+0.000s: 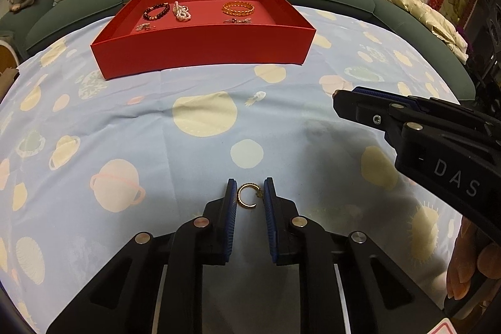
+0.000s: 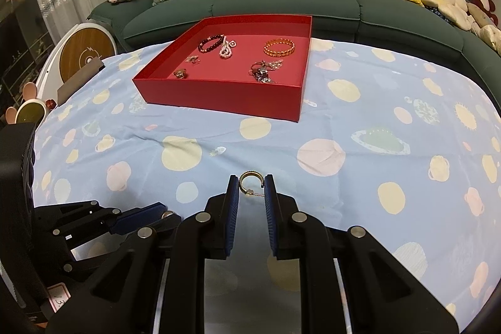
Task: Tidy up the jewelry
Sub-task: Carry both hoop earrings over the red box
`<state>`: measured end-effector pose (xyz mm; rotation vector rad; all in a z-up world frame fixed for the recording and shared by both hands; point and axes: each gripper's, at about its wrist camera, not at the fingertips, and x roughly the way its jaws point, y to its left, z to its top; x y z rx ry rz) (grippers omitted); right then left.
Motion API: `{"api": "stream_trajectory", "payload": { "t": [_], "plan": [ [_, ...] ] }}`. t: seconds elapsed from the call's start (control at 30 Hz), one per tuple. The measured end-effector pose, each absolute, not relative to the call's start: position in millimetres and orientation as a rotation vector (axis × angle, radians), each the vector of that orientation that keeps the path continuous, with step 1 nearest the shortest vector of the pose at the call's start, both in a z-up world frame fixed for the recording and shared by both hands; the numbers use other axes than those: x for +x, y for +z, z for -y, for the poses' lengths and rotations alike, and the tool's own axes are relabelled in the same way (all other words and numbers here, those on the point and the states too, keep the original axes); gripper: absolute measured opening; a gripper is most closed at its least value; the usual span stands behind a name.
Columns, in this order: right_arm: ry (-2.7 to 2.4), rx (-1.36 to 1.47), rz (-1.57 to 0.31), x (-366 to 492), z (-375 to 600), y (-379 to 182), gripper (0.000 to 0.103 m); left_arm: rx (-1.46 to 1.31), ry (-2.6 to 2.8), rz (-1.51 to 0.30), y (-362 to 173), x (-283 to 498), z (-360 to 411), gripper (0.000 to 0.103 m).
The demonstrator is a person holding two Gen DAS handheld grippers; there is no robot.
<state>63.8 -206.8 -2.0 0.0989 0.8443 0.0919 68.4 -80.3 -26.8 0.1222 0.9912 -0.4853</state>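
My left gripper (image 1: 249, 180) is shut on a thin gold open hoop (image 1: 239, 197) just above the blue spotted cloth (image 1: 125, 121); its blue pads touch the hoop on both sides. The right wrist view shows this gripper (image 2: 170, 215) low at the left. My right gripper (image 2: 250, 177) is shut on a second gold hoop (image 2: 250, 173), held upright above the cloth. In the left wrist view it (image 1: 336, 97) reaches in from the right. The red tray (image 1: 203, 52) (image 2: 219, 96) stands farther back. It holds a dark bead bracelet (image 2: 211, 43), pearls (image 2: 227, 50), a gold bangle (image 2: 279, 47) and silver chains (image 2: 264, 69).
A green sofa (image 2: 281, 5) with yellow and grey cushions curves behind the table, with plush toys at both ends. A round white-and-wood device (image 2: 84, 55) stands at the table's left edge. A person's hand (image 1: 469, 255) grips the right tool.
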Motion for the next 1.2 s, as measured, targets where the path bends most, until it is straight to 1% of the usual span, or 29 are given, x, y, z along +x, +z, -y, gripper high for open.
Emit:
{"api": "stream_trajectory", "payload": {
  "t": [0.27,0.5,0.67,0.77,0.87,1.0,1.2],
  "plan": [
    [0.114,0.108,-0.81,67,196,14,0.016,0.09,-0.463,-0.969,-9,72,67,0.015],
    [0.125,0.125,-0.777,72,192,29,0.016,0.051,-0.408,-0.925,17,90,48,0.015],
    [0.14,0.147,-0.767,85,190,40,0.016,0.028,-0.374,-0.868,53,121,35,0.015],
    [0.131,0.144,-0.751,103,192,53,0.016,-0.013,-0.362,-0.847,73,149,29,0.015],
    [0.118,0.148,-0.716,127,195,67,0.016,0.016,-0.324,-0.795,85,177,34,0.015],
    [0.103,0.15,-0.704,167,197,70,0.016,0.038,-0.308,-0.786,81,214,45,0.015],
    [0.107,0.136,-0.738,209,192,50,0.016,0.066,-0.279,-0.809,56,250,55,0.015]
  ]
}}
